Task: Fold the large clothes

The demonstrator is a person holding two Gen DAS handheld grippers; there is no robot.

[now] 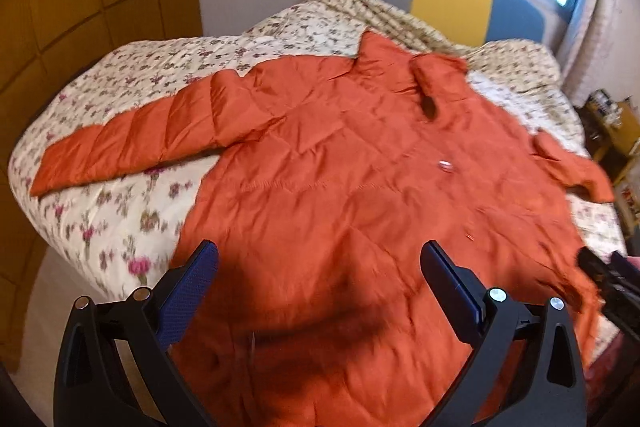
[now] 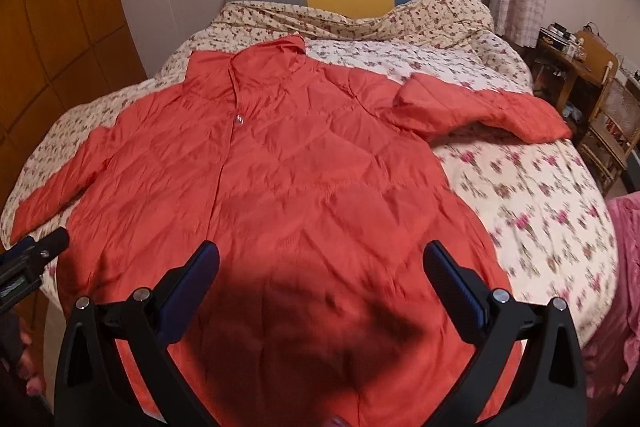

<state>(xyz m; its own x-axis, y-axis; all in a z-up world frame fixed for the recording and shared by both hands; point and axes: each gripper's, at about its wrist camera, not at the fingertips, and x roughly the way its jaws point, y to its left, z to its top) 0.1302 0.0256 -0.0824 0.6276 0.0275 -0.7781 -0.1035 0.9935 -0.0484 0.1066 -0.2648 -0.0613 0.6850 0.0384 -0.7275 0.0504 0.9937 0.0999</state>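
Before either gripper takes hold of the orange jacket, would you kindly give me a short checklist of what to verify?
1. Left gripper open, holding nothing: ok.
2. Right gripper open, holding nothing: ok.
3. Orange jacket spread out on the floral bedspread: ok.
4. Left sleeve laid out straight: ok.
5. Right sleeve laid out straight: not ok, bent near the shoulder.
6. Hem nearest the grippers lying flat: cannot tell, hidden below both views.
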